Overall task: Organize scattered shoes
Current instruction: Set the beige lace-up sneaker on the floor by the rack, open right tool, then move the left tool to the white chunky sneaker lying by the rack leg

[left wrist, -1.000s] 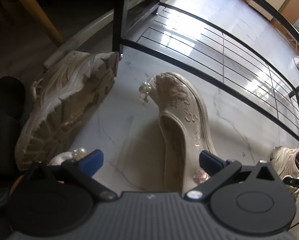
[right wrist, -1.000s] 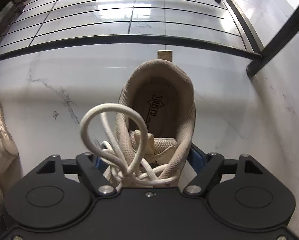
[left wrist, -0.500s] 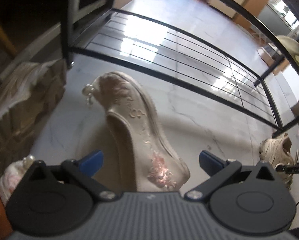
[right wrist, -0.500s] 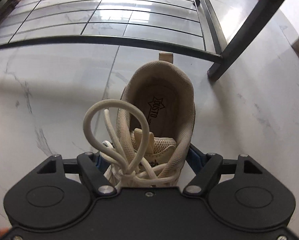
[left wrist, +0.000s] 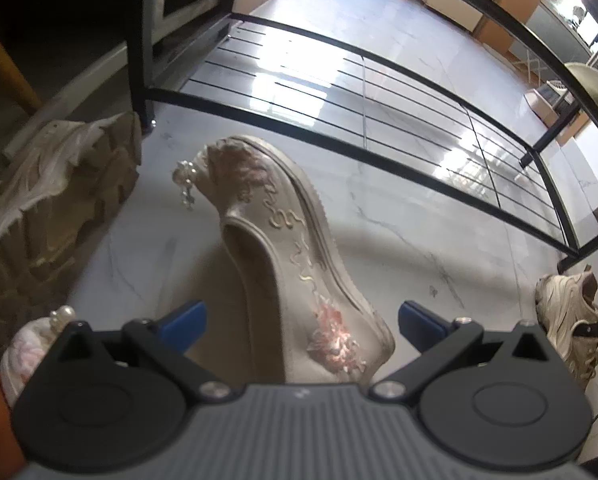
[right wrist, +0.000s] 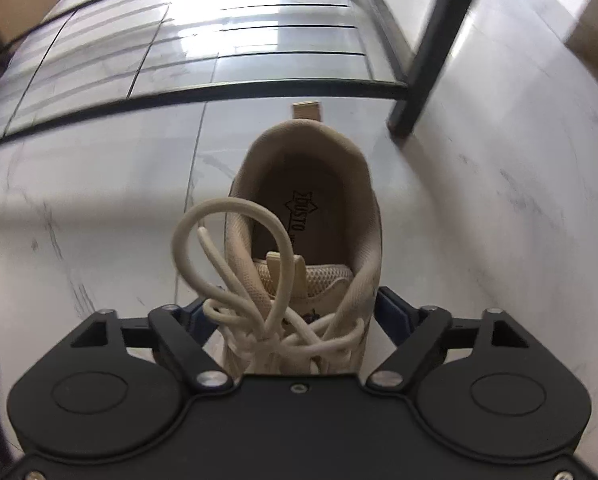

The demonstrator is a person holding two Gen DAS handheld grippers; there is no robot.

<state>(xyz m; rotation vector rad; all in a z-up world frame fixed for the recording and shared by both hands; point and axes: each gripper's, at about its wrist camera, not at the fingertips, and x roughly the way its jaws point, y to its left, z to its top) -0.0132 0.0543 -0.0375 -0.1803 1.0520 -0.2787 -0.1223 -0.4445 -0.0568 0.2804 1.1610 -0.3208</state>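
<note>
Only the left wrist view shows the scatter of shoes. At the left edge of the frame a chunky beige sneaker with a lugged sole [left wrist: 55, 204] lies tipped on its side on the white marble floor [left wrist: 411, 240]. At the lower left the rounded toe of a pale pink embroidered shoe with pearl beads [left wrist: 27, 344] pokes out from behind the claw body. In the centre lies a cream embroidered wedge slipper with pink flowers and a pearl tassel [left wrist: 283, 248], tilted onto its side, its heel end between the blue pads [left wrist: 185, 322] of the left claw [left wrist: 301, 324]. The jaws stand wide apart and neither pad touches it. At the right edge a cream lace-up sneaker [left wrist: 567, 316] is seen near the foot of the black metal shoe rack [left wrist: 363, 132]. That makes four shoes counted here.

The right wrist view shows one shoe: a beige mesh sneaker with thick cream laces [right wrist: 311, 240], heel away from the camera, printed insole visible. The right claw [right wrist: 295, 312] is clamped on it across the laced part, blue pads pressed to both sides, above the floor in front of the rack's low rail, whose right leg stands at the upper right. The left claw points down and forward at the slipper; the right claw points toward the rack.
</note>
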